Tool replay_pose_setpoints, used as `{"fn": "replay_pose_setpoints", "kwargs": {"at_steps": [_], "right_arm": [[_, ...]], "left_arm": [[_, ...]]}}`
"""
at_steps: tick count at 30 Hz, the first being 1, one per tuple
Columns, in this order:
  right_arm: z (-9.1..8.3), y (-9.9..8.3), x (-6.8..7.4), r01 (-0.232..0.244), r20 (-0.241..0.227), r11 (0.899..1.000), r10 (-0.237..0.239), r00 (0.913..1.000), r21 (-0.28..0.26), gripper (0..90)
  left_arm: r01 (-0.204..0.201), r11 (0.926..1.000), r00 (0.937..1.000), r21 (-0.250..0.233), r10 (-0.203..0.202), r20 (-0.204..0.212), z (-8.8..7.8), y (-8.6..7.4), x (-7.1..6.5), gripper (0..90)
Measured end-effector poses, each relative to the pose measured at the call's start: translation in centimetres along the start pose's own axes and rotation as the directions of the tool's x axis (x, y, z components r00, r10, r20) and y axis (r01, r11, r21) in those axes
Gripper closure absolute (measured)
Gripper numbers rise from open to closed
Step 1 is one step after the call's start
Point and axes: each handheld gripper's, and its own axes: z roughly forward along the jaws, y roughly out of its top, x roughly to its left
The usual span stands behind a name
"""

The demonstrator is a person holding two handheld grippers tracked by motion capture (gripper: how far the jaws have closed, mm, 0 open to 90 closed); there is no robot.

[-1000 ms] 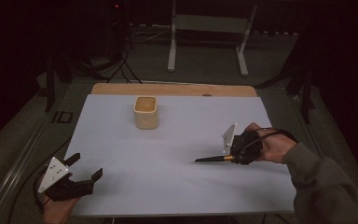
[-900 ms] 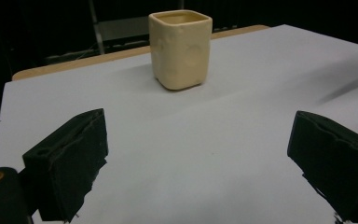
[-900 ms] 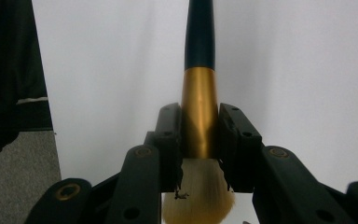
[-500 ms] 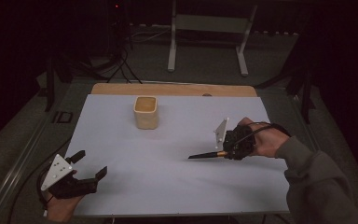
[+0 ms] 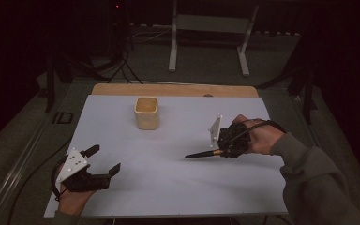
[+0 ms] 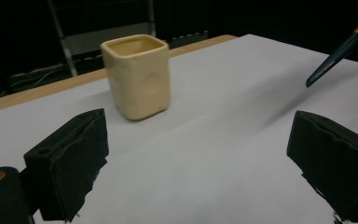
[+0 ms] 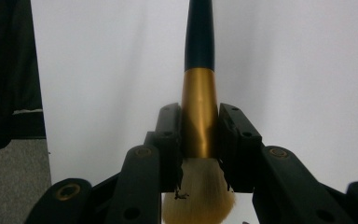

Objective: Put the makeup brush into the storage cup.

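A cream square cup (image 5: pixel 146 112) stands upright on the white table sheet (image 5: pixel 168 178), toward the back left of centre; it shows in the left gripper view as the cup (image 6: pixel 137 77). My right gripper (image 5: pixel 227 142) is shut on a makeup brush (image 5: pixel 201 153) at its gold ferrule (image 7: pixel 198 112), just above the pale bristles (image 7: pixel 200 198). The dark handle (image 7: pixel 199 32) points left over the sheet, its tip (image 6: pixel 335 56) hanging above the table. My left gripper (image 5: pixel 104 161) stands open at the front left, jaws wide with nothing between them, aimed toward the cup.
A wooden strip (image 5: pixel 173 90) runs along the sheet's far edge. A metal stand (image 5: pixel 211 37) rises on the floor behind the table. Bare sheet lies between the cup and both grippers.
The right gripper has carried the brush slightly left and up. The left gripper has shifted right and forward a little, its jaws still wide.
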Motion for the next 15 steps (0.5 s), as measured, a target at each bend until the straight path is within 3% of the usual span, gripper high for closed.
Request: {"fn": "replay_pose_setpoints", "kwargs": {"at_steps": [8,15], "right_arm": [[-0.1,0.8,-0.1,0.018,-0.001,1.000,-0.018,0.9998,0.014,70.4],[0.0,1.5,-0.1,0.032,-0.003,0.999,-0.032,0.9995,0.017,70.4]], "left_arm": [[-0.035,0.9994,0.9980,-0.007,0.035,0.053,1.6,1.4,-1.0,6.9],[-0.076,0.9971,0.9900,0.001,0.076,0.119,3.5,2.4,-2.4,7.1]]}}
